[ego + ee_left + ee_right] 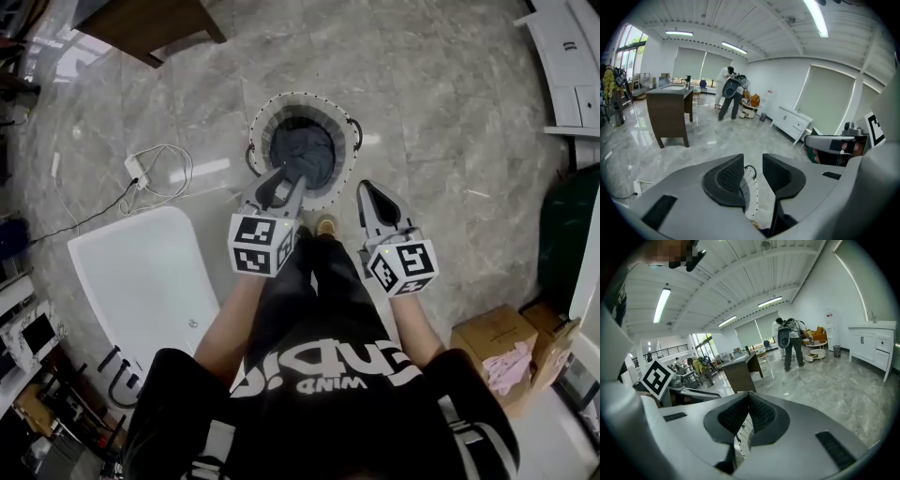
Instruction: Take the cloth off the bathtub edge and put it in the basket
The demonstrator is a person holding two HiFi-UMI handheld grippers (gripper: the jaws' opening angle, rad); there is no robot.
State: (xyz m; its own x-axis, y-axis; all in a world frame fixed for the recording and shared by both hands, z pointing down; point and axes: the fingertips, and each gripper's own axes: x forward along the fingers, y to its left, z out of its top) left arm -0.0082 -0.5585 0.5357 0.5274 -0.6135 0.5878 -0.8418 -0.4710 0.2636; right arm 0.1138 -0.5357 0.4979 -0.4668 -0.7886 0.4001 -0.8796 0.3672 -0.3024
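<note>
1. Well, look down at the floor — the cloth (302, 148), a dark bundle, lies inside the basket (349, 155), heaped in its well and below the rim as far as the head view shows.
2. Over at the person's left is the bathtub (141, 281). The part of its white edge that is in view looks bare, with no cloth hanging there. The near end is cut off by the person's arm and body, so I speak only for what shows.
3. Left tongs (284, 183) hang right over the near rim of the basket, tips pointing at the cloth. Their own view shows the jaws apart with a modest gap. Through that gap there is only the basket's stitched rim and some floor, no fabric between the pads. They grip nothing.
4. Right tongs (367, 194) sit just beside the basket, off its right rim, jaws closed together and empty; they look idle in this.
5. My reading — the carry and the drop are done, so the main work is finished. What is left looks small: lift the left tongs clear of the basket and check that no corner of cloth clings to a tip. The cloth's near edge lies close under the left tips in the head view, and whether it touches them I cannot tell.
</note>
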